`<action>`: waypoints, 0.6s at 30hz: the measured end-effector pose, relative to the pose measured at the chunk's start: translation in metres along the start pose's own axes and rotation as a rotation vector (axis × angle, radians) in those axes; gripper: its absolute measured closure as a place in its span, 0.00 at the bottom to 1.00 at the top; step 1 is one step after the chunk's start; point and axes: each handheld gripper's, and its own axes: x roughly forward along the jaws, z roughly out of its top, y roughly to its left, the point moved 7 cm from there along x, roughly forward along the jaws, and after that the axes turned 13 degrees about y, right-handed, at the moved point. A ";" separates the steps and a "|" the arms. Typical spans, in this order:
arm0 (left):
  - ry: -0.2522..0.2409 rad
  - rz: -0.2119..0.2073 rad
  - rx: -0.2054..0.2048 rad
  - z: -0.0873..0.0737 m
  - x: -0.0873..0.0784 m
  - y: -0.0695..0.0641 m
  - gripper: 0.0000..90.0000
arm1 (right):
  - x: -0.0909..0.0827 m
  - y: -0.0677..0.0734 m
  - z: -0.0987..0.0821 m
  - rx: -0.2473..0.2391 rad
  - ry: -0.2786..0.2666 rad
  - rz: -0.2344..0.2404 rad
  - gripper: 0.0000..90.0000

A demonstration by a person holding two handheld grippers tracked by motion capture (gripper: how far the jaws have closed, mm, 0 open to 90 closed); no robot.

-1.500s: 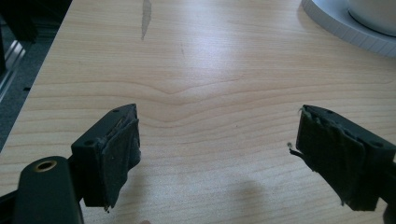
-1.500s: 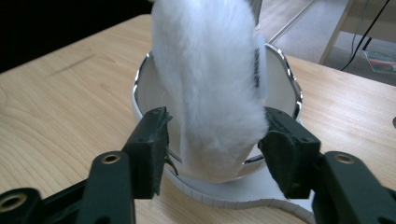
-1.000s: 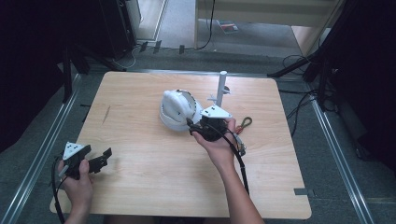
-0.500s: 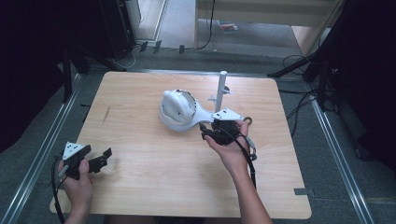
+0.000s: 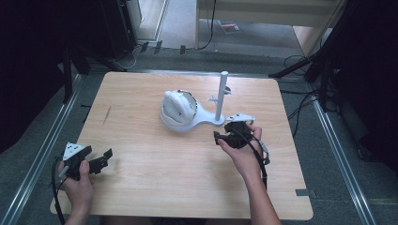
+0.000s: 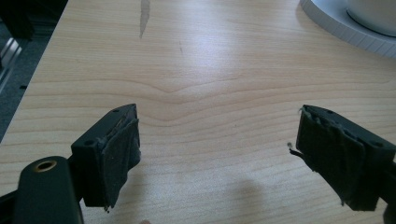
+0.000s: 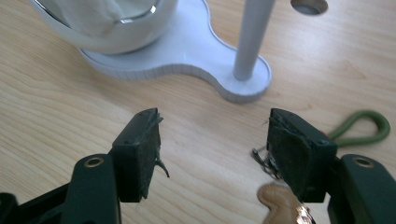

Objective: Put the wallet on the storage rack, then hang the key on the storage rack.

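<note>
**Right gripper open beside the white stand, keychain at its jaw**

The pale wooden table (image 5: 155,187) with rounded corners carries everything. Near its middle sits the white plastic stand (image 5: 187,123): a round ribbed base holding a white dome-shaped bowl (image 5: 177,105), with a tongue-shaped foot from which a slim grey-white upright pole (image 5: 220,96) rises. This stand is the landmark for all else.

On the pole side of the stand, just beside the foot's end, the right gripper (image 5: 217,138) is held low over the table, a person's hand wrapped round its black body. Its jaws stand apart with bare wood between them, gripping nothing; they have just been opening further. In the right gripper view the stand's foot and pole lie just ahead of the jaws (image 7: 212,135).

Well apart from the stand, toward the table's near corner on the bowl side, the left gripper (image 5: 107,157) rests in the other hand, its jaws spread wide and empty (image 6: 215,140).

Smallest is the keychain beside the right gripper: a tan leather tag (image 7: 280,203) with a small metal ring, just beside one jaw, and an olive-green cord loop (image 7: 369,126) lying farther from the stand's foot.
</note>
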 end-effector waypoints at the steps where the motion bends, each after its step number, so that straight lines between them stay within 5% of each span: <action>1: 0.000 0.000 0.000 0.000 0.000 0.000 0.16 | 0.000 -0.002 -0.001 0.006 0.011 -0.003 0.37; 18: 0.006 -0.009 -0.001 0.000 0.000 0.000 0.16 | 0.004 -0.037 -0.017 0.088 0.151 -0.087 0.31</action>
